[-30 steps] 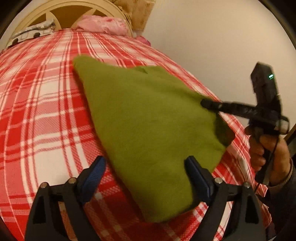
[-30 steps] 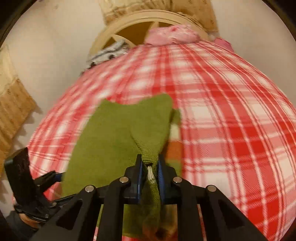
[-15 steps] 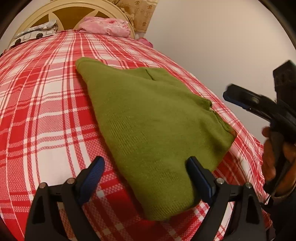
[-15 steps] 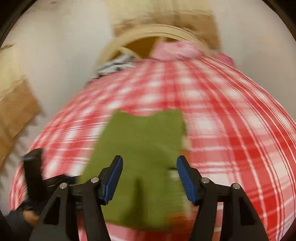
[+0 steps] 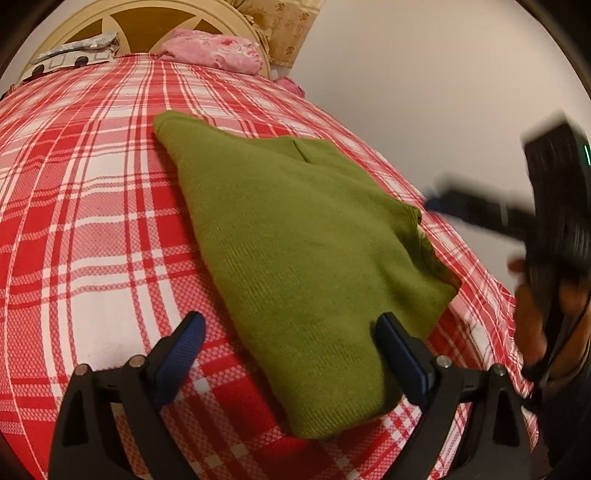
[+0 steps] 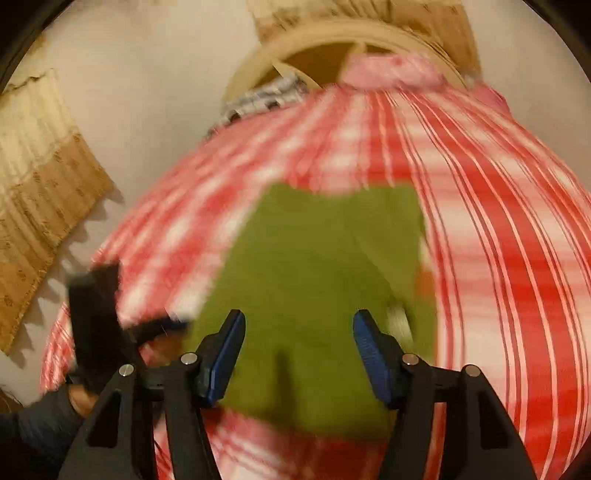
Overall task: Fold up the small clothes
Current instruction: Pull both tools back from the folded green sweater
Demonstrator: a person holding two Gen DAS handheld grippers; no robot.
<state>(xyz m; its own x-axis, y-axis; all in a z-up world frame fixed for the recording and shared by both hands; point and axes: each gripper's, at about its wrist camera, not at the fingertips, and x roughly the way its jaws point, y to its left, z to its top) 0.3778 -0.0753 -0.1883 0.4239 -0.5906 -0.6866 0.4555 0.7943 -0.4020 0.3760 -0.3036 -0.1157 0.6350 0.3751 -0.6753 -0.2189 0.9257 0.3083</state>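
With both claws released and nothing between the pads – next fold still to set up.

Nearest, left gripper spread wide over the near corner of the green knit garment, right gripper spread above it too; best pinched at one edge, carried straight across the red plaid bedspread. Farther off – pink cloth at the headboard, clear of the work.

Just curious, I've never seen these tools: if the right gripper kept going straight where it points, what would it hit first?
Probably the folded green knit garment: the open right gripper points down at it, though blur hides the gap.
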